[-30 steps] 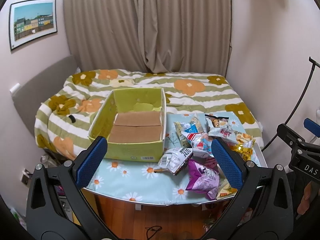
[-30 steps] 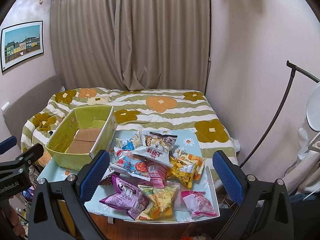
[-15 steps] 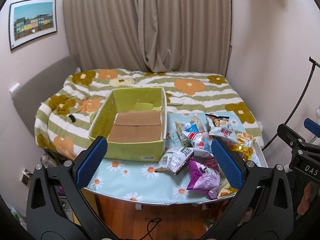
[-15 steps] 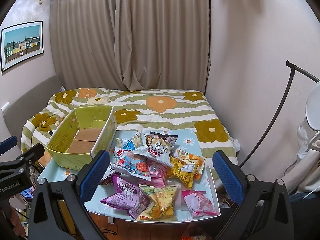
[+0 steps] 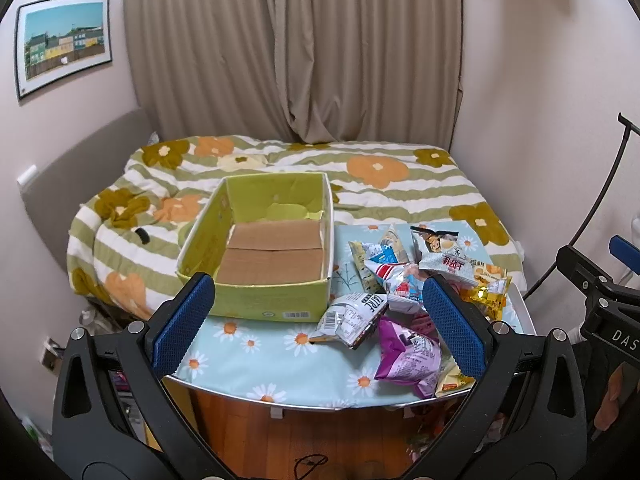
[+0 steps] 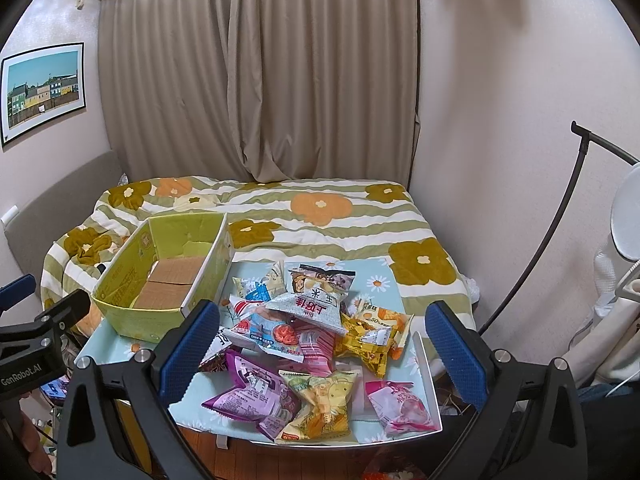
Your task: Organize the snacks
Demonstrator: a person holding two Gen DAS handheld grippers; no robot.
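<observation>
A green cardboard box (image 5: pixel 256 304) (image 6: pixel 120 292) stands open and holds only its brown flaps, on the left of a small table with a daisy cloth (image 5: pixel 256 356) (image 6: pixel 116 344). To its right lies a heap of snack packets: a purple one (image 5: pixel 408 356) (image 6: pixel 252 394), a grey-white one (image 5: pixel 444 258) (image 6: pixel 314 300), a yellow one (image 6: pixel 320 408), a pink one (image 6: pixel 400 402). My left gripper (image 5: pixel 318 320) hangs open before the table's near edge. My right gripper (image 6: pixel 320 348) is open above the heap's near side. Neither holds anything.
A bed with a striped flower duvet (image 5: pixel 360 176) lies right behind the table. Curtains (image 6: pixel 260 80) cover the back wall. A black curved stand (image 6: pixel 560 216) rises at the right. Wooden floor (image 5: pixel 304 436) shows under the table's near edge.
Almost nothing differs. Both grippers hover open in the same places, with only a slight drift of the views.
</observation>
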